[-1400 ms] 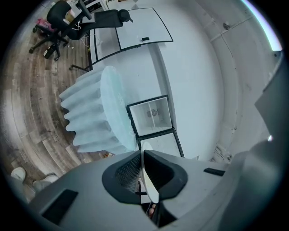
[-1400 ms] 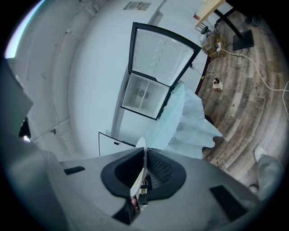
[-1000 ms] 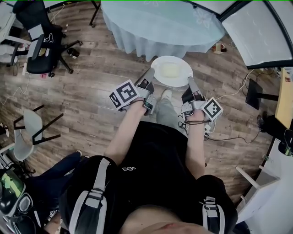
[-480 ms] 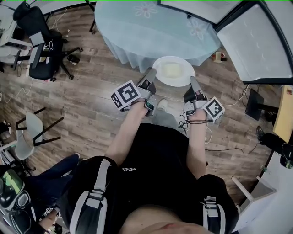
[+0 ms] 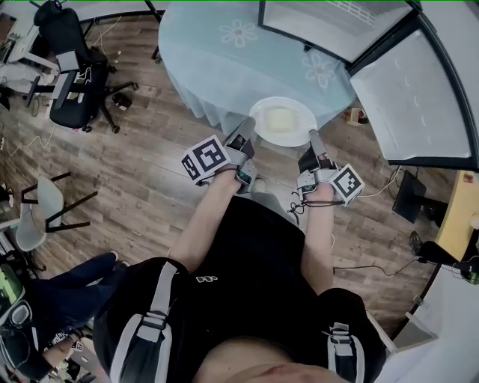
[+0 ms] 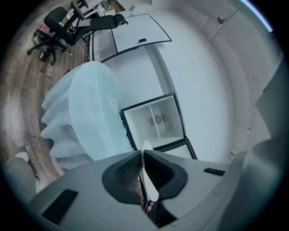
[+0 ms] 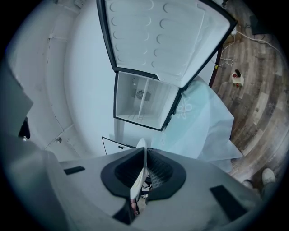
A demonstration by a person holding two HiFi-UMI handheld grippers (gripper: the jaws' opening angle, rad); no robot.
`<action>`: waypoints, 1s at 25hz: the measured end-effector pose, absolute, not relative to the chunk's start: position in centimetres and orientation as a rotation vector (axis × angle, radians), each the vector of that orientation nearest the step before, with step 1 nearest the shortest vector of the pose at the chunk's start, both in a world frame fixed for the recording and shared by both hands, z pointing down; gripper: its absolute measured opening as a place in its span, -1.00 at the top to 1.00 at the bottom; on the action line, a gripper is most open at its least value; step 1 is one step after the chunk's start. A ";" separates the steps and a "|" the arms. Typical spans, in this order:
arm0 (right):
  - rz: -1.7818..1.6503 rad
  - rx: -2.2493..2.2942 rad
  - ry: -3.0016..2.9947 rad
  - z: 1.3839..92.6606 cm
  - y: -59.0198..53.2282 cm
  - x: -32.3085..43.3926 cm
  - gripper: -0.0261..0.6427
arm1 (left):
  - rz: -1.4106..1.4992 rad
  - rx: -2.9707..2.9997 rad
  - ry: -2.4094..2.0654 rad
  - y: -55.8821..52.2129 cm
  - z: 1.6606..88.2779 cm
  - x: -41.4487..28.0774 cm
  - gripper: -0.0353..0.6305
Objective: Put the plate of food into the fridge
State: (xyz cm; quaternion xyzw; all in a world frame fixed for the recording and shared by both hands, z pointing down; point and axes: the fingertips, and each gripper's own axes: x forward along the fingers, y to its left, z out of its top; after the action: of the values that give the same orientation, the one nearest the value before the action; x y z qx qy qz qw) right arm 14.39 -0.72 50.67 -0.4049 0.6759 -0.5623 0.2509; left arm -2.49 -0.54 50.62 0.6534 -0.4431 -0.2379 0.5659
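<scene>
A white plate [image 5: 283, 120] with pale yellow food on it hangs level in front of the person, over the near edge of a round table. My left gripper [image 5: 245, 139] is shut on its left rim and my right gripper [image 5: 312, 147] on its right rim. In the left gripper view the plate's rim [image 6: 147, 180] shows edge-on, pinched between the dark pads [image 6: 126, 173]. The right gripper view shows the same rim [image 7: 139, 180] clamped between its pads [image 7: 158, 173]. The fridge [image 5: 337, 22] stands open beyond the table, its white inside [image 7: 142, 101] bare, its door [image 5: 419, 97] swung to the right.
The round table with a light blue flowered cloth [image 5: 224, 52] stands between the person and the fridge. Black office chairs [image 5: 71, 82] are at the far left, a grey chair [image 5: 37, 217] at the left. Cables and a black box [image 5: 412, 198] lie on the wooden floor at the right.
The person has walked forward with the plate held in both grippers. The table and the open fridge have come nearer, and the fridge's inside now shows at the top.
</scene>
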 end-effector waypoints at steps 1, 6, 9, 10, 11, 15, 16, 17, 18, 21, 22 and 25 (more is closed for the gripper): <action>-1.530 -1.109 1.836 50.9 -1.1 14.7 0.85 | -0.558 1.535 -1.035 -0.8 50.7 -2.2 0.84; -1.556 -1.117 1.835 51.8 -3.6 13.6 0.85 | -0.554 1.481 -1.028 -3.5 51.8 -3.4 0.84; -1.569 -1.137 1.797 52.2 -5.1 13.7 0.85 | -0.532 1.480 -1.003 -5.8 52.3 -3.1 0.84; -1.562 -1.149 1.791 52.1 -5.8 14.0 0.85 | -0.529 1.484 -0.991 -6.6 52.2 -2.9 0.84; -1.551 -1.160 1.784 52.0 -6.6 14.3 0.85 | -0.527 1.492 -0.978 -7.4 51.9 -2.6 0.84; -1.504 -1.169 1.763 50.9 -10.0 14.7 0.85 | -0.526 1.518 -0.937 -11.1 50.6 -2.1 0.84; -1.498 -1.169 1.761 50.7 -10.8 14.5 0.85 | -0.529 1.520 -0.933 -12.0 50.3 -2.3 0.84; -1.492 -1.167 1.758 50.4 -11.6 14.3 0.85 | -0.533 1.522 -0.928 -12.9 49.9 -2.6 0.84; -1.486 -1.164 1.755 50.1 -12.4 14.0 0.85 | -0.537 1.528 -0.922 -13.7 49.4 -2.8 0.84; -1.453 -1.157 1.774 48.4 -14.5 13.4 0.85 | -0.539 1.565 -0.914 -15.9 47.6 -3.4 0.83; -1.444 -1.156 1.781 47.9 -15.1 13.2 0.85 | -0.536 1.576 -0.917 -16.5 47.1 -3.6 0.84; -1.429 -1.171 1.771 46.7 -17.7 12.5 0.85 | -0.540 1.588 -0.907 -19.3 46.0 -4.4 0.84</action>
State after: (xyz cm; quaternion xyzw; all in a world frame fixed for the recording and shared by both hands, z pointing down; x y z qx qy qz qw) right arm 12.47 -17.69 46.70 -0.4384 0.6629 -0.5348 0.2871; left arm -4.36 -19.33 45.97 0.6791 -0.3880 -0.2310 0.5788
